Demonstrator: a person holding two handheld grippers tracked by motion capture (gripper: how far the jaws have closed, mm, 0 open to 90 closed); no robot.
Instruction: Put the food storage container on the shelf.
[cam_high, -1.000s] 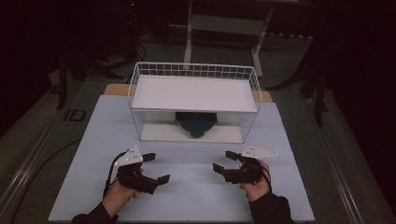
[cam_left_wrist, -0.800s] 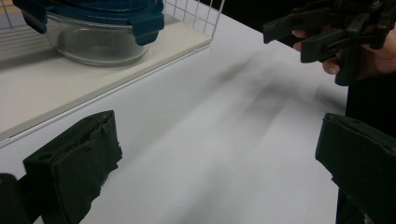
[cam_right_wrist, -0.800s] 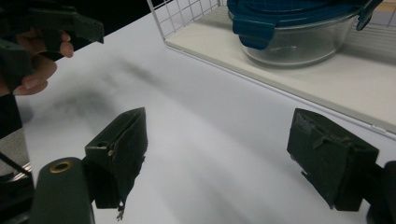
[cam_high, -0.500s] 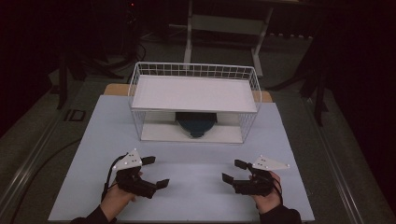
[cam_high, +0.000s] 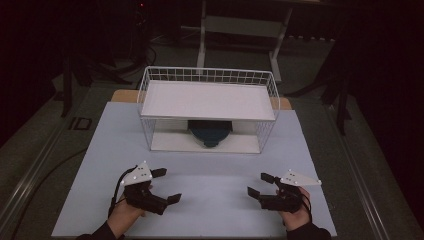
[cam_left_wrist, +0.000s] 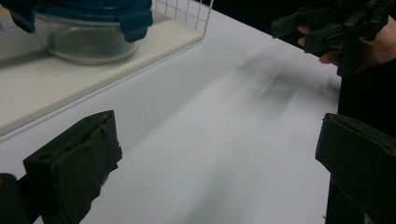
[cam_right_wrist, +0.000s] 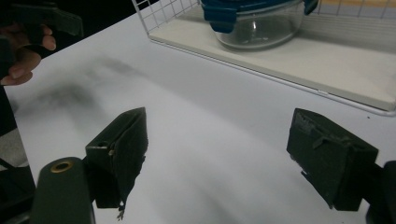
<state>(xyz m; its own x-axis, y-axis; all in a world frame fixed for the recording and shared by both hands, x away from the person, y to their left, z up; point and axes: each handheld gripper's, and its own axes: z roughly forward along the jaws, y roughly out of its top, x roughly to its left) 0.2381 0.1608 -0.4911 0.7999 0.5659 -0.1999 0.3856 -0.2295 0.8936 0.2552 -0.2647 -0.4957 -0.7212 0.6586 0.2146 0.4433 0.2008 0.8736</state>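
The glass container (cam_high: 210, 133) is a clear round bowl closed by a blue snap lid (cam_right_wrist: 252, 8) with 4 clip tabs at its rim, 2 of which are visible in the right gripper view. Treat it as rigid, fairly heavy for its bulk, smooth-walled and breakable on impact; the bare glass is likely to slip between flat pads, so the better hold is judged to be across the lid rim or under the clip tabs, where the plastic gives an edge to bear on. The container stands on the lower white board (cam_high: 205, 142) of the wire rack (cam_high: 150, 107), under the upper white shelf (cam_high: 207, 100), which limits access from above; approach is judged to be level, through the open front. The left gripper (cam_high: 162, 185) rests low over the tabletop (cam_high: 215, 200) at the near left, jaws spread wide with nothing between them; the container lies ahead and to its right, well apart. The right gripper (cam_high: 260, 184) sits at the near right, jaws likewise wide and empty; the container lies ahead and to its left, well apart. Bare tabletop lies between the 2 grippers
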